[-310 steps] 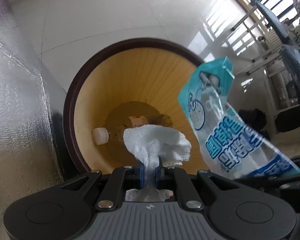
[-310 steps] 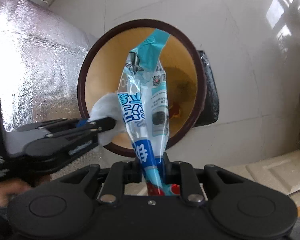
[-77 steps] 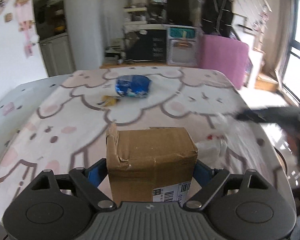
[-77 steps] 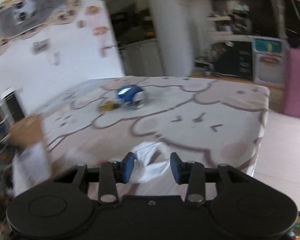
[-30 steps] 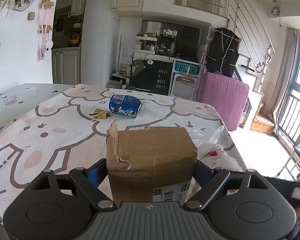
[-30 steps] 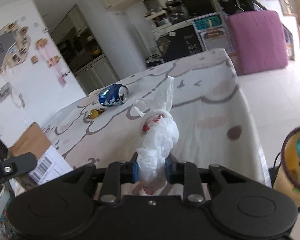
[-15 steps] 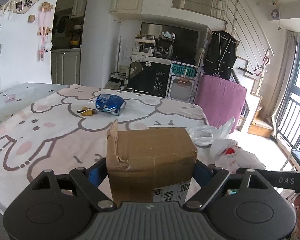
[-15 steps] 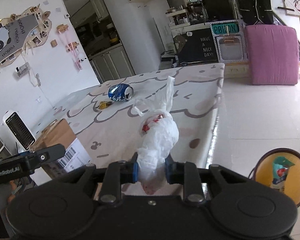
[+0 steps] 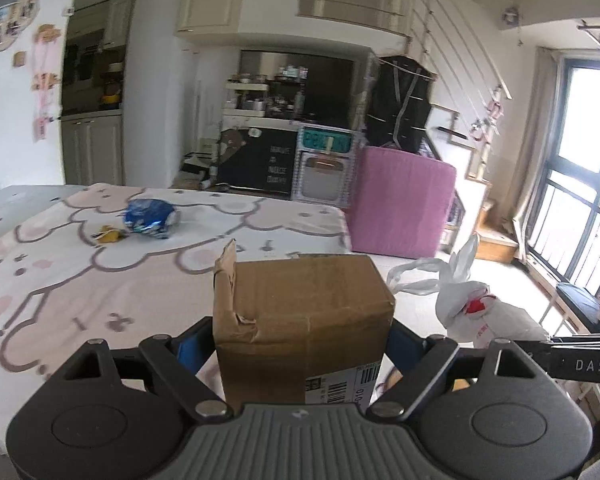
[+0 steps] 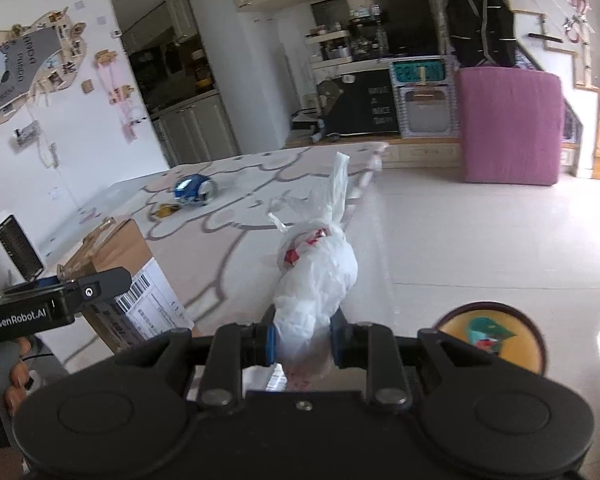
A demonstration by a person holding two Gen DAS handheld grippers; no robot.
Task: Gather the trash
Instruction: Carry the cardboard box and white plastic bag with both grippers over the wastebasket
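Pale floor tiles and a cartoon-print tabletop (image 9: 80, 280) fill both views. Clamped between the wide-set left tongs (image 9: 302, 340), a brown cardboard box (image 9: 304, 320) stands upright with a torn flap and a barcode label facing the camera. To its right, the right tongs (image 10: 303, 340) pinch the lower end of a knotted white plastic bag (image 10: 318, 272) with red showing inside. Far left on the tabletop lie a crushed blue can (image 9: 150, 218) and, just beside it, a yellow wrapper (image 9: 107, 235). Near right on the floor stands a round trash bin (image 10: 490, 338) already holding a teal packet.
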